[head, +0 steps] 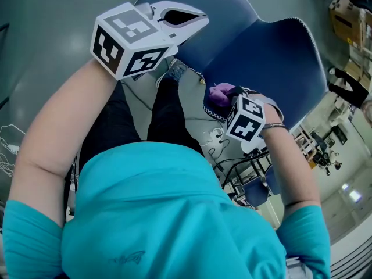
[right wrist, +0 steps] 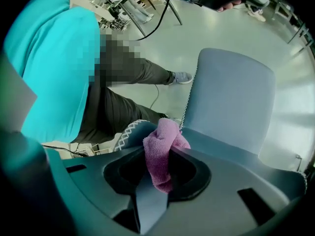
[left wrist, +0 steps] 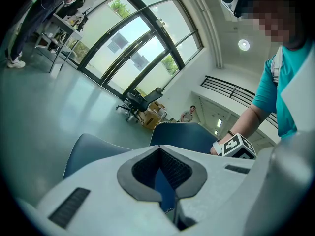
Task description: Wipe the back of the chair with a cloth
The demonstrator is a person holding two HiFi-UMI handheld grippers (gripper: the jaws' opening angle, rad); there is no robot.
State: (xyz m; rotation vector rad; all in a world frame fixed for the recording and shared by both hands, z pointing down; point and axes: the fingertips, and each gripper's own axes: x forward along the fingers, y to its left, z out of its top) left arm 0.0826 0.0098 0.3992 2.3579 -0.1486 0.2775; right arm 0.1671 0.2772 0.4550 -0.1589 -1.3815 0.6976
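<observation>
Clamping the cloth (right wrist: 165, 132), right tongs (right wrist: 158, 154) hover by the chair (right wrist: 231, 97) — left tongs (left wrist: 159, 147) clenched, empty.

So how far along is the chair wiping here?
Done: the right gripper is shut on the purple cloth. In hand: the cloth is by the stitched edge of the chair, low on its back. Left: the broad back panel beyond; no wiped area shows. The left gripper, shut and empty, hangs above the chair.

purple cloth (right wrist: 162, 149), terry, bunched into a wad, pinched between jaws of right claw (right wrist: 158, 180), top poking out, probably touching side edge of blue chair back (right wrist: 231, 97), back upright, white-stitched rim
</observation>
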